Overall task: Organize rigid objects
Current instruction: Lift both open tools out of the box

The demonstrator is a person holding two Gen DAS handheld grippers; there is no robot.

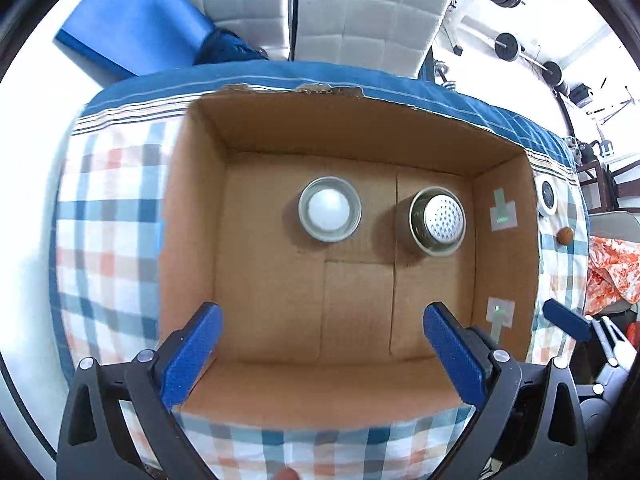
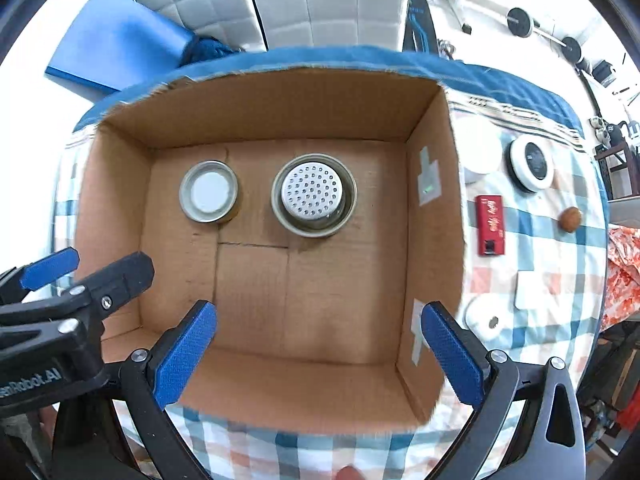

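The cardboard box [image 2: 280, 112] holds two round metal tins [image 2: 209, 191] near its far wall, one perforated [image 2: 313, 195]. Both grippers' [image 1: 322, 354] [image 2: 319, 354] jaws stand apart, empty.

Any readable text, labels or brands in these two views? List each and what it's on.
"...enRobot.AI", start cut off by the frame edge: on the left gripper body, right wrist view.
Red packet on the checked cloth: white script, too blurred to read.
Round white device: dark face, nothing legible.
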